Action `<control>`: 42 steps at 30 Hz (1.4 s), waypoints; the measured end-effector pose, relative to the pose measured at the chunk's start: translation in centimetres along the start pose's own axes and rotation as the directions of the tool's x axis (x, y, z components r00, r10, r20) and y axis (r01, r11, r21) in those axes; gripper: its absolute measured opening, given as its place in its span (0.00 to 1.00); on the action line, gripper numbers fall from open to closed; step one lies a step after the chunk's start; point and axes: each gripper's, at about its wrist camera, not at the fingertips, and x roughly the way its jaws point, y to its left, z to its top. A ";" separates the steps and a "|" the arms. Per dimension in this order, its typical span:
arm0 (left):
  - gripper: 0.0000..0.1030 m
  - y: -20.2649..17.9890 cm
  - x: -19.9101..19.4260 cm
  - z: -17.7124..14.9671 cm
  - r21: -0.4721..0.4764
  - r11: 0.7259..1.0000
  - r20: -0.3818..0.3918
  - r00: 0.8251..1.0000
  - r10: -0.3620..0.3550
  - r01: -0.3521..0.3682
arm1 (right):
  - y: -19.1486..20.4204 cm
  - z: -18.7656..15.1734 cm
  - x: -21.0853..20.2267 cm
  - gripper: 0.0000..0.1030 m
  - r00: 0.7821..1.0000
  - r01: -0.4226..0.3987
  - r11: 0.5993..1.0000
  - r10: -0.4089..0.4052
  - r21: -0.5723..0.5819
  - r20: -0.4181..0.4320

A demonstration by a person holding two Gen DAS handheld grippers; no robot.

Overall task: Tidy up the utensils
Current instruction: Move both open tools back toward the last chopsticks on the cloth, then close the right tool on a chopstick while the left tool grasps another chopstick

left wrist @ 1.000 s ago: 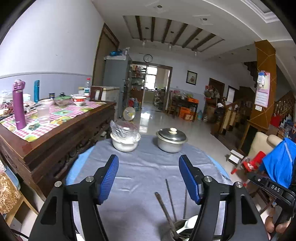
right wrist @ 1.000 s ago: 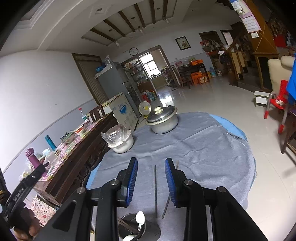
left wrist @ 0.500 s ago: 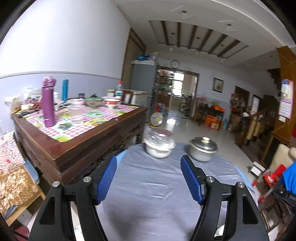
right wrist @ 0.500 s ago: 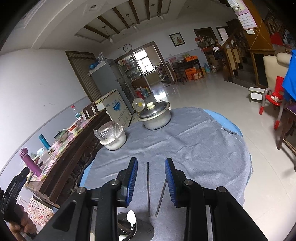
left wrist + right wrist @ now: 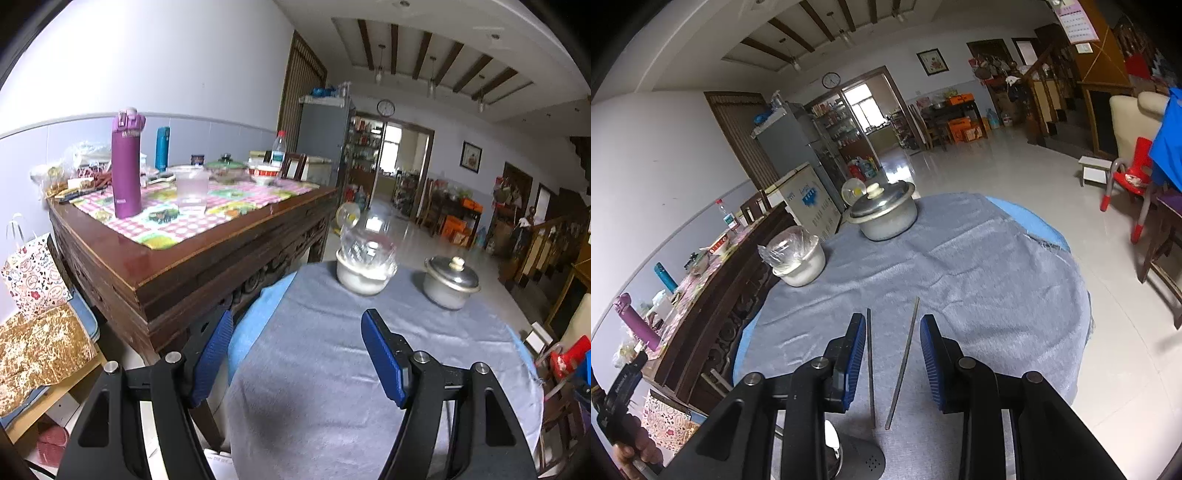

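Two chopsticks (image 5: 903,363) lie on the grey cloth (image 5: 979,280) of the round desk, between the spread jaws of the right gripper (image 5: 893,363), neither pad touching them. A perforated holder (image 5: 862,458) with a spoon (image 5: 832,439) stands just below. The left gripper (image 5: 297,356), its jaws wide and just opened further, hovers empty over the cloth near a wrapped bowl (image 5: 364,267) and a lidded pot (image 5: 450,282).

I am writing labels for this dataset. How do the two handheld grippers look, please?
Both look the same. The left gripper and the right gripper have matte black angular frames with silver round bolt heads. The fingers carry flat blue ribbed pads. The black handle of the left gripper has small white lettering in the right wrist view. No cables or sleeves are visible.
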 end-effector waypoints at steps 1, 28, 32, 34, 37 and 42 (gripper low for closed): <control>0.71 0.1 0.4 -0.1 0.000 1.000 -0.009 1.000 0.003 -0.003 | -0.1 0.0 0.3 0.32 1.000 0.004 1.000 -0.004 0.002 -0.008; 0.71 -2.2 12.7 -5.9 0.073 0.997 -0.291 0.955 0.056 -0.036 | -4.0 -1.5 10.6 0.32 0.975 0.053 0.996 -0.037 0.069 -0.219; 0.71 -3.2 13.8 -6.3 0.098 0.995 -0.312 0.949 0.053 -0.023 | -4.5 -1.6 12.0 0.32 0.969 0.055 0.996 -0.036 0.071 -0.246; 0.71 -4.0 14.4 -6.6 0.115 0.993 -0.324 0.945 0.049 -0.012 | -4.5 -1.5 12.9 0.32 0.964 0.053 0.996 -0.033 0.069 -0.265; 0.71 -5.2 15.3 -6.8 0.141 0.990 -0.340 0.940 0.035 0.014 | -4.6 -1.3 14.4 0.32 0.956 0.048 0.997 -0.028 0.063 -0.292; 0.71 -7.0 16.6 -6.9 0.182 0.982 -0.355 0.935 0.013 0.055 | -4.1 -0.7 17.7 0.32 0.939 0.044 0.998 -0.029 0.038 -0.342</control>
